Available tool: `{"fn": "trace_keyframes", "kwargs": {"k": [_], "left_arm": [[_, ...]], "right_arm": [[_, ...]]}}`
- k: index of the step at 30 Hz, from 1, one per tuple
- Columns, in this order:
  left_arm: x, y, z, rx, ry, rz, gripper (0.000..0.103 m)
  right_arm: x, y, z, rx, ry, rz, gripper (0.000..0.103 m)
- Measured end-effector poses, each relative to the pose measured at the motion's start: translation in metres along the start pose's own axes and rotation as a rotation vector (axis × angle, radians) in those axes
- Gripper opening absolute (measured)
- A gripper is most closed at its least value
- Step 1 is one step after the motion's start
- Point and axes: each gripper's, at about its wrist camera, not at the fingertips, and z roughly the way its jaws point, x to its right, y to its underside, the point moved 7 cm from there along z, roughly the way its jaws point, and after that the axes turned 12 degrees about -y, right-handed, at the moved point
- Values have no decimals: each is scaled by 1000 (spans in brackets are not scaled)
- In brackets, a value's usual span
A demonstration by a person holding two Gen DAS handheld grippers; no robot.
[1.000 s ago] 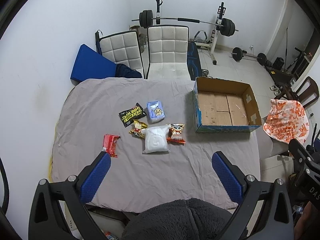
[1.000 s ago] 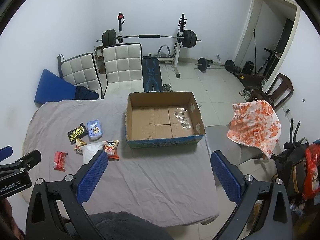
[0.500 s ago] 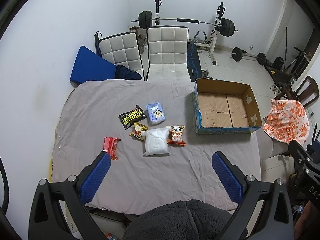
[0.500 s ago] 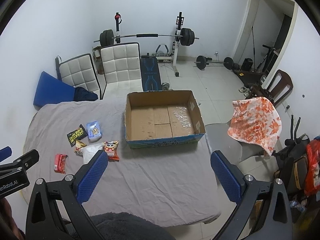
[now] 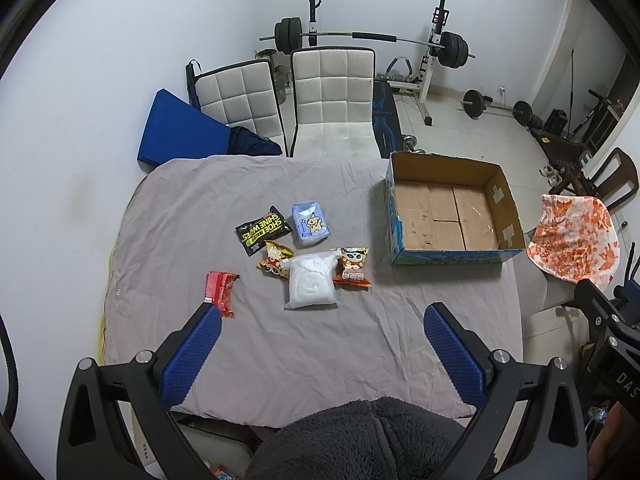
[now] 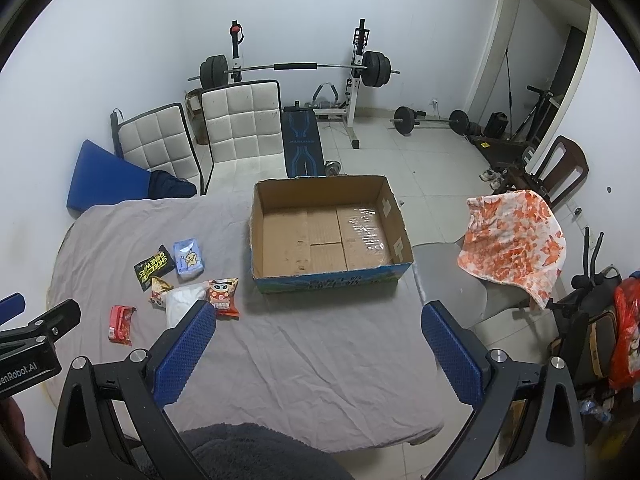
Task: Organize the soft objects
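Observation:
Several soft packets lie on a grey-covered table (image 5: 200, 208): a white bag (image 5: 311, 285), a black shoe-wipes pack (image 5: 263, 229), a pale blue tissue pack (image 5: 311, 223), two orange snack bags (image 5: 353, 267) (image 5: 273, 263) and a red packet (image 5: 219, 288). An empty cardboard box (image 5: 452, 210) stands at the right, and also shows in the right wrist view (image 6: 326, 228). My left gripper (image 5: 318, 316) is open, high above the table's near edge. My right gripper (image 6: 318, 316) is open above the table in front of the box.
Two white chairs (image 5: 332, 92) stand behind the table, with a blue mat (image 5: 176, 132) at the left. A chair with an orange-patterned cloth (image 6: 516, 240) is to the right. A weight bench and barbells (image 6: 296, 70) fill the back of the room.
Both grippers have risen and drawn back slightly, so the table looks a little smaller. Nothing on the table has moved. Both grippers stay open.

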Motion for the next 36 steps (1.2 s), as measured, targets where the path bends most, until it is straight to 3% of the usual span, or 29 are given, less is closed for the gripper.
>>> {"fn": "trace_keyframes", "kwargs": {"k": [10,15,22,25,31,36], "left_arm": [[0,4,3,-3,-2,3,103],[-10,2,20,-7,-25,-18,103],[-93,-5,84,-34,-152,-153,103],[-129,4,129,-97,-201,-185,103],[-172,45,239,-299,-178,-218,103],[-180,77,330,-440,-142,-209,103]], "right_arm": [[-1,3,10,-16,-16,5,103],[-20,1,47,-72,-95,-2,103],[-101,19,174,-301,-246,-94,103],[-139,39,244,-411,-270,-111,103],[-189,81,380,-598,-223,-129,103],[-213,107,450,-683,-196,-77,103]]}}
